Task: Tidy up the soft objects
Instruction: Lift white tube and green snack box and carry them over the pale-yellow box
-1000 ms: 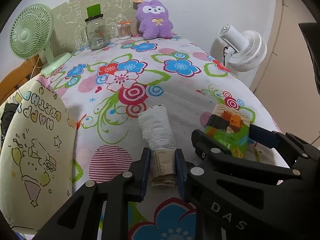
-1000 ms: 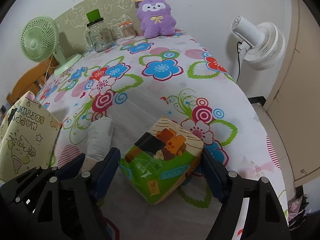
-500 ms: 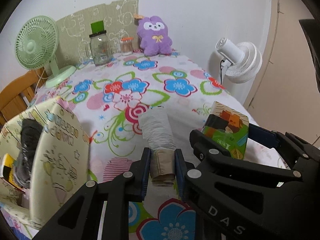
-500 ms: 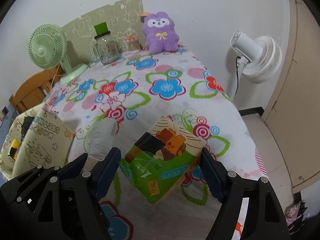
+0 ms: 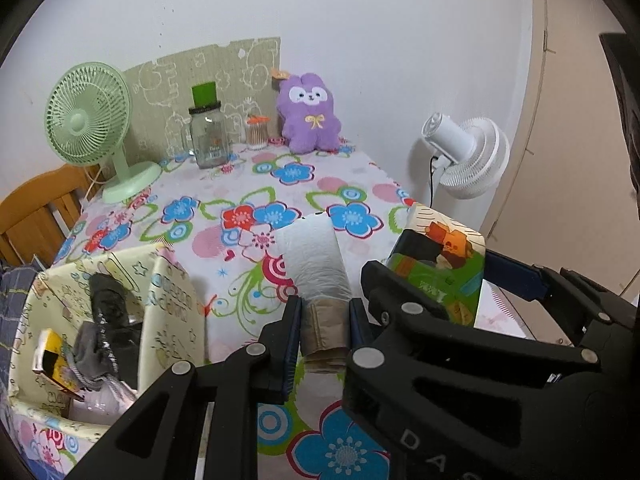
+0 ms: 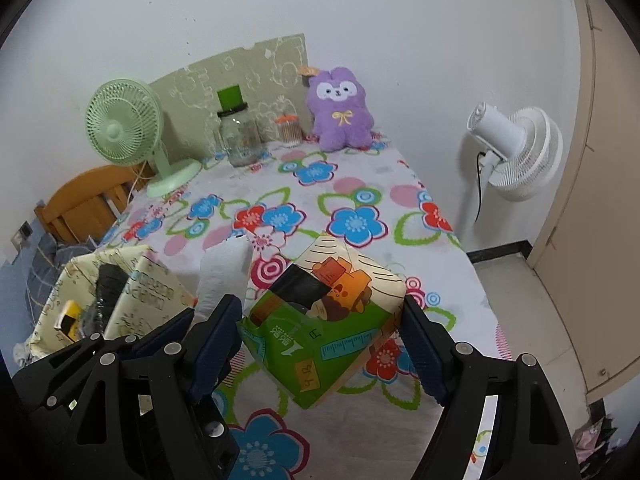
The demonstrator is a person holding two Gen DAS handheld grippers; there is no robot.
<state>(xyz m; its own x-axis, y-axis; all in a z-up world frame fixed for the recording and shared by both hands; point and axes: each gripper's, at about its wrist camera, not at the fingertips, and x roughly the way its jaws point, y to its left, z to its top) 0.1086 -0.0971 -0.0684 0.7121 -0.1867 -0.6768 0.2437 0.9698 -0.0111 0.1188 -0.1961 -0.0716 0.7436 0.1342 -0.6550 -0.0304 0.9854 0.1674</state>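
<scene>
Storage bag [image 5: 172, 312], left of desk [image 5: 288, 196]: its open interior now in view, formerly only its side | left tongs [image 5: 322, 330]: clamped on paper roll [image 5: 318, 268], now raised off the desk | right tongs [image 6: 320, 332]: clamped on tissue pack [image 6: 320, 320], likewise airborne | judgement: both lifts done, carry toward bag comes next.

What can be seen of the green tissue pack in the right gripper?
The green tissue pack is a soft block in glossy plastic wrap: cream top with a cartoon of orange blocks and a black patch, green front with a ruler graphic and small yellow stickers. It is tilted, one corner pointing down, above the floral tablecloth. The right gripper is shut on its sides.
</scene>
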